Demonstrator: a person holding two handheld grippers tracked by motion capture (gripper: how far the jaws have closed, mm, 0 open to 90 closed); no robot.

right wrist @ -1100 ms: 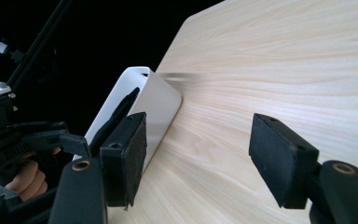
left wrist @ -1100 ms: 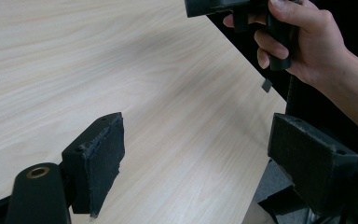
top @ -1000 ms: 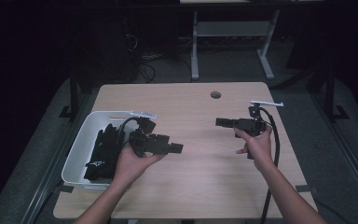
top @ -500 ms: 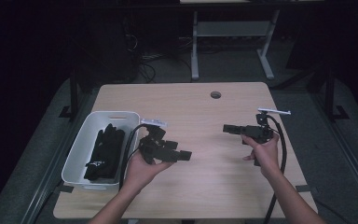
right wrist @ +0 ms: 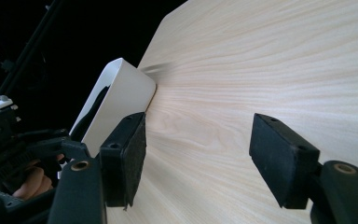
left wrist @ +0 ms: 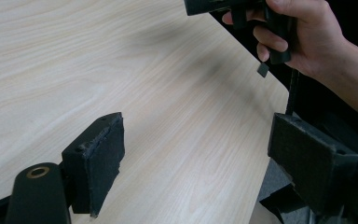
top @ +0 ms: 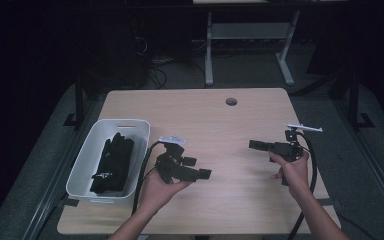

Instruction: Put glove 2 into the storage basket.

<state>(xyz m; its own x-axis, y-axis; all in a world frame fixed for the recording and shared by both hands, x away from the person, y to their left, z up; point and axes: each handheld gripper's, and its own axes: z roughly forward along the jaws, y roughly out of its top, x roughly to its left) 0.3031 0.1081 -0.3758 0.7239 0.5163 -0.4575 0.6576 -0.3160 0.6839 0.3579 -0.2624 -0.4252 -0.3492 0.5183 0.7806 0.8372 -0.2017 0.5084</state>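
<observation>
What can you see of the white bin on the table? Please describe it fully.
The bin is a white, rounded rectangular tub that looks like plastic, with a slot handle in its far end wall. It stands upright and open on the left part of the wooden table, near the left edge. Dark, glove-like cloth lies inside; what it is exactly I cannot tell. Neither gripper touches the bin. The right gripper view shows its curved corner resting on the tabletop.

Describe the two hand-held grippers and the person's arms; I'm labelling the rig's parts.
The left hand-held gripper and right hand-held gripper are black, each topped by a grey three-cornered plate and trailing a black cable. Their jaws end in blocky black foam-like pads on arms with brass-coloured pivot rings. The forearms are bare, with no sleeves in view.
</observation>
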